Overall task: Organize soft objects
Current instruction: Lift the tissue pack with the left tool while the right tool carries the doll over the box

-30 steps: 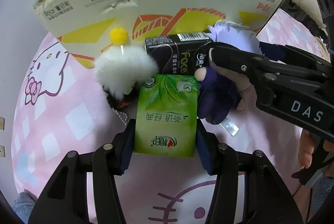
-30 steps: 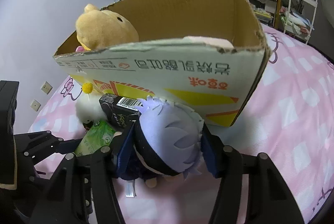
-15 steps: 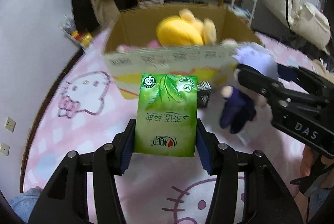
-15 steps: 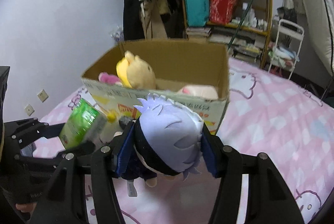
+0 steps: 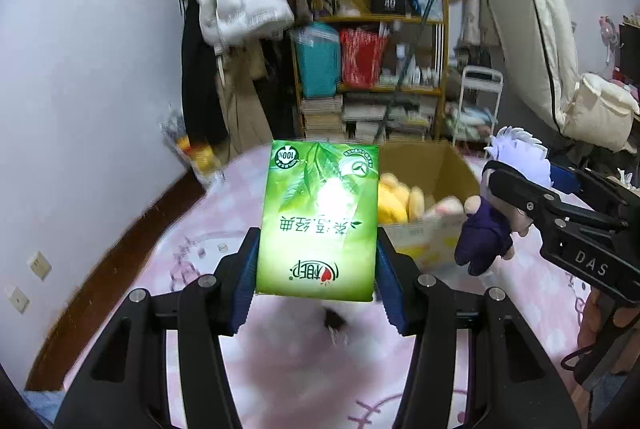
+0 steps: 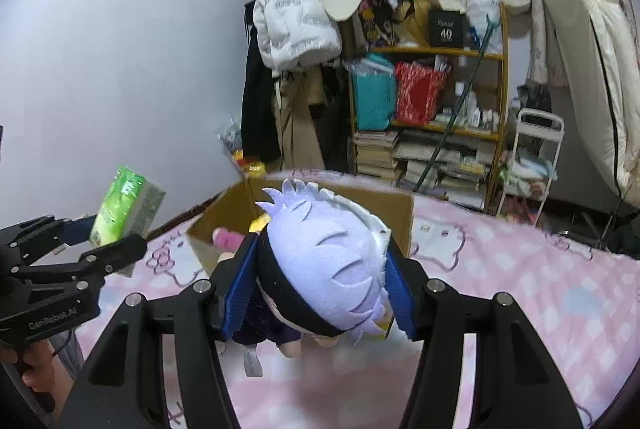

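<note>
My left gripper [image 5: 316, 265] is clamped on the green tissue pack [image 5: 318, 221], held in the air above the pink bedspread [image 5: 280, 369]. My right gripper [image 6: 318, 285] squeezes the plush doll [image 6: 324, 269] by its pale lilac head (body dangling below). Both hang in front of the open cardboard box [image 6: 400, 213], where a yellow plush [image 5: 394, 199] lies.
</note>
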{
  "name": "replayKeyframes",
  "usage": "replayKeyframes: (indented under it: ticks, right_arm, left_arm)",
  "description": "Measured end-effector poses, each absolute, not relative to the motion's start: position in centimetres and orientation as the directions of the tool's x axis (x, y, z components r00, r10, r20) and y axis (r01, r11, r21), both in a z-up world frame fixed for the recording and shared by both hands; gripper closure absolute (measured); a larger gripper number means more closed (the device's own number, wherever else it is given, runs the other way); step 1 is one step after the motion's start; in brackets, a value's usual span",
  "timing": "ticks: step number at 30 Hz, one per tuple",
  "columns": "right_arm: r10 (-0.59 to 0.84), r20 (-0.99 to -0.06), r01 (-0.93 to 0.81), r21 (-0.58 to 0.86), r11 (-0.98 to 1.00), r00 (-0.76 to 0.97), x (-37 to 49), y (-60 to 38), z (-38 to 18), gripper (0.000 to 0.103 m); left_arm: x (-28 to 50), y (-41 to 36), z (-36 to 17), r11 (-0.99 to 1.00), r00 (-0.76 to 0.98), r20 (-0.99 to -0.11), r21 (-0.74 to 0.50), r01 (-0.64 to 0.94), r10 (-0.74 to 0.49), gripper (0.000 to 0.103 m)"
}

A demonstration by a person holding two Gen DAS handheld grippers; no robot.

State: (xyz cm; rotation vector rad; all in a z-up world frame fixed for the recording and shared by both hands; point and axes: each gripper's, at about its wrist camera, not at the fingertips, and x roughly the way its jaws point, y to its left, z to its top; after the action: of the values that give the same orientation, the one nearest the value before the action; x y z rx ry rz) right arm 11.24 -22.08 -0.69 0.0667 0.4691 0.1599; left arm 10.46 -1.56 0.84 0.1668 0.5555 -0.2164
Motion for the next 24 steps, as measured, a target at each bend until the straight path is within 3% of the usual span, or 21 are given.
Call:
replayKeyframes:
  ticks: [5,12,24]
  right_arm:
    - [0.212,-0.355,-0.166,0.156,0.974,0.911,11.4,-22.7,2.3,0.041]
    - [0.201,-0.23,-0.177,0.12,0.977,0.952,11.9,-22.6,7.2,0.041]
    - [0.176,-0.185,-0.167,0.061,0.984,0.967,14.4,-22.4,9.0,0.04]
  left_arm:
    - [10.8,-1.5,3.2,0.959,0.844,-0.5,0.085,0.271,-0.194,0.05]
    - [12.3,-2.2,6.5,0.959,0.882,-0.431,0.108,0.261,-0.191,0.05]
    - [16.1,-2.7,9.5,0.962,0.91,-0.355,0.08,0.26,-0.217,0.05]
